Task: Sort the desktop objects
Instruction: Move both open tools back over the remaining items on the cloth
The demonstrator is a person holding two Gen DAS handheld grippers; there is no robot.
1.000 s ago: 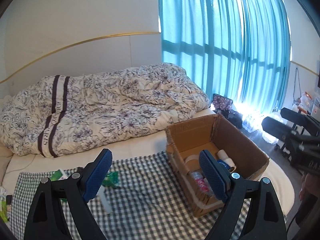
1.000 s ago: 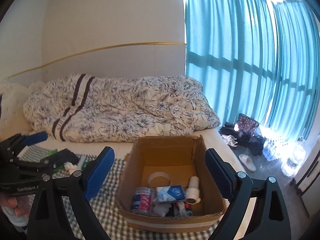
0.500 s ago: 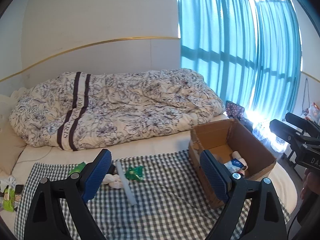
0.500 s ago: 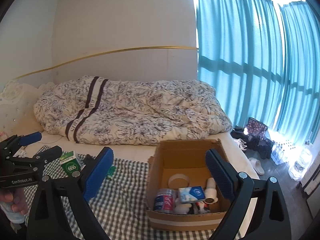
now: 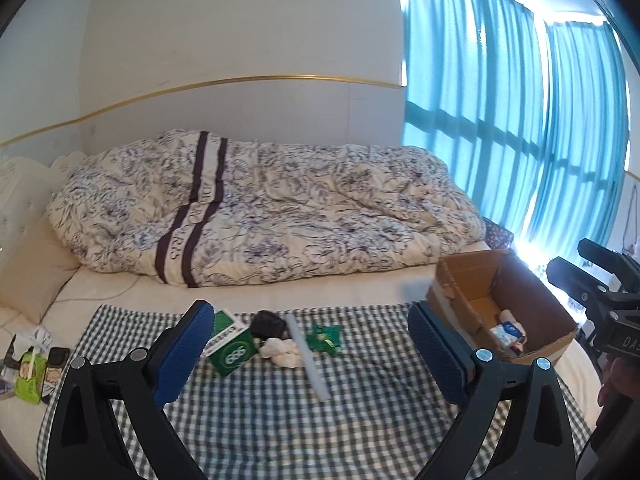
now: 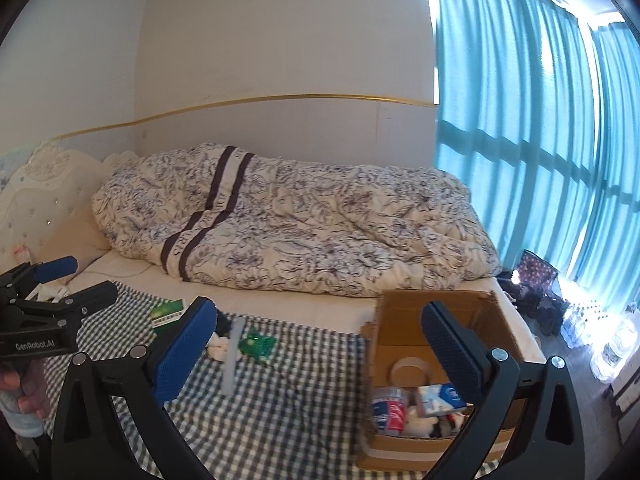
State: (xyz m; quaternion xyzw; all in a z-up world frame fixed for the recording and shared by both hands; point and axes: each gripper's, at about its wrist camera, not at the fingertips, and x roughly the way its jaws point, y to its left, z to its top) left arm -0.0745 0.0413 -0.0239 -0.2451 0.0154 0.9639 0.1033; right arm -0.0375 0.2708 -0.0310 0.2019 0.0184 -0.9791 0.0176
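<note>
Above a checked cloth (image 5: 280,412) spread on a bed (image 5: 240,284), the left hand-held gripper (image 5: 310,354) and right hand-held gripper (image 6: 320,348) both hang with jaws spread wide and nothing between them. Waiting to be sorted near the cloth's far edge are a green box (image 5: 232,346), a small black object (image 5: 266,324), a white crumpled lump (image 5: 282,350), a pale tube (image 5: 308,356) and a green packet (image 5: 324,338), all huddled close or touching. To the right, a cardboard box (image 6: 404,450) already holds several items. Risks, by judgement: crowding could make one jaw nudge a neighbour; the round tube may roll from a pinch; the soft bedding could give under a downward press, tipping the green box.
</note>
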